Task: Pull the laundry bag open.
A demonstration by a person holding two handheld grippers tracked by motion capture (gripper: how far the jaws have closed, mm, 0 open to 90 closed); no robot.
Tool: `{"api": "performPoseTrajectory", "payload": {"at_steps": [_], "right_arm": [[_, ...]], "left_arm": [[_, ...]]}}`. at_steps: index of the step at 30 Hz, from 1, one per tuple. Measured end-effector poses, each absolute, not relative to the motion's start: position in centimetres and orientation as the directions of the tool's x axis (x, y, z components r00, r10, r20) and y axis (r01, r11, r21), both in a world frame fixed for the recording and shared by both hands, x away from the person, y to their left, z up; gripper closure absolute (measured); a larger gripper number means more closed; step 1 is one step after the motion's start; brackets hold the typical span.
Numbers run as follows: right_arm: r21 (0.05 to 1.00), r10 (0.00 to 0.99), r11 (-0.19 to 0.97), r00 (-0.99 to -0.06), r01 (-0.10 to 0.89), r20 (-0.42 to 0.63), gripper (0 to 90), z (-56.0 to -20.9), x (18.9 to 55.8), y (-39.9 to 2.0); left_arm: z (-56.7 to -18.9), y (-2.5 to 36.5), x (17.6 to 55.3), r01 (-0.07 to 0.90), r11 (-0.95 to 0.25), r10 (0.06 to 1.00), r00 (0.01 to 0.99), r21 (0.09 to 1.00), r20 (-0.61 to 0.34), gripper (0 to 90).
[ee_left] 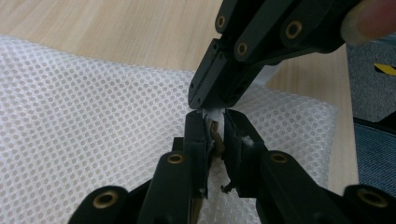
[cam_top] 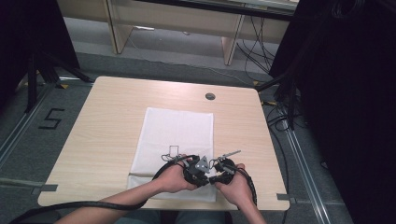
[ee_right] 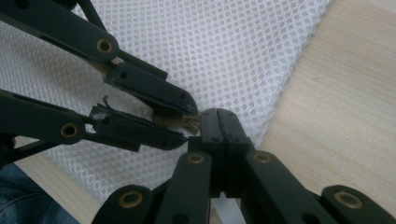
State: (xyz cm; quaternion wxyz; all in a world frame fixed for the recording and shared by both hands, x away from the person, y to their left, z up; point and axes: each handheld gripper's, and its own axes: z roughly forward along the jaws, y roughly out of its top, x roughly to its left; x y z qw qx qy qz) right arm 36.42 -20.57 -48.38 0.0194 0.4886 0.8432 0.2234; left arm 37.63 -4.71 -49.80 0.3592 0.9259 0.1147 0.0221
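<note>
A white mesh bag (cam_top: pixel 175 130) lies flat on the wooden table (cam_top: pixel 107 121); its netting also shows close up (ee_left: pixel 93 107) (ee_right: pixel 224 42). Both grippers meet tip to tip at the bag's near right corner. My left gripper (ee_left: pixel 215 137) (ee_right: pixel 186 126) has its jaws drawn close, pinching a small tan tab (ee_left: pixel 215 140) at the bag's edge. Opposite it, my right gripper (ee_right: pixel 218 122) (ee_left: pixel 211 106) is shut, with a white strip of the bag's edge (ee_left: pixel 215 113) nipped at its tip. In the high view the two hands hold them side by side (cam_top: pixel 211 173).
A round cable hole (cam_top: pixel 210 96) sits at the table's far side. Bare wood runs left and right of the bag. Beyond the table are desk legs (cam_top: pixel 229 46), floor cables (cam_top: pixel 280 116) and dark curtains. A "5" (cam_top: pixel 50 119) is marked on the floor at left.
</note>
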Motion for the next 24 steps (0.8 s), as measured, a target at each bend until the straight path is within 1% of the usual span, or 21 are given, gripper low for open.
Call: {"api": "performPoseTrajectory", "payload": {"at_steps": [1, 6, 8, 9, 11, 12, 15, 19, 24], "right_arm": [[0.397, 0.835, 0.423, -0.521, 0.815, 0.178, 90.0, -48.42, 36.43, -20.6], [0.39, 0.84, 0.408, -0.507, 0.825, 0.193, 90.0, -48.39, 36.39, -20.62], [0.395, 0.837, 0.413, -0.513, 0.821, 0.19, 90.0, -48.42, 36.4, -20.63], [0.398, 0.836, 0.417, -0.517, 0.817, 0.185, 90.0, -48.4, 36.34, -20.54], [0.397, 0.834, 0.422, -0.521, 0.815, 0.183, 90.0, -48.38, 36.32, -20.52], [0.396, 0.838, 0.42, -0.516, 0.817, 0.175, 90.0, -48.38, 36.31, -20.44], [0.399, 0.839, 0.417, -0.515, 0.816, 0.176, 90.0, -48.4, 36.28, -20.45], [0.4, 0.841, 0.414, -0.512, 0.818, 0.177, 90.0, -48.46, 36.27, -20.46], [0.402, 0.838, 0.423, -0.519, 0.812, 0.167, 90.0, -48.5, 36.3, -20.46]], "left_arm": [[-49.9, -4.78, 37.66, 0.182, -0.718, 0.216, 0.976, 0.672, -0.033, 78.5], [-49.96, -4.84, 38.06, 0.188, -0.722, 0.204, 0.977, 0.666, -0.054, 77.9], [-50.18, -4.79, 37.96, 0.217, -0.703, 0.227, 0.971, 0.678, -0.076, 79.1], [-50.18, -4.74, 37.99, 0.21, -0.702, 0.224, 0.972, 0.68, -0.069, 80.4], [-50.22, -4.79, 37.77, 0.229, -0.697, 0.243, 0.967, 0.68, -0.077, 80.7], [-50.1, -4.79, 37.75, 0.212, -0.712, 0.237, 0.97, 0.67, -0.055, 81.0], [-50.01, -4.74, 37.77, 0.217, -0.718, 0.248, 0.967, 0.661, -0.048, 81.6], [-50.02, -4.64, 37.75, 0.233, -0.707, 0.257, 0.964, 0.667, -0.065, 82.0], [-49.84, -4.56, 37.76, 0.229, -0.713, 0.254, 0.965, 0.662, -0.059, 82.1]]}}
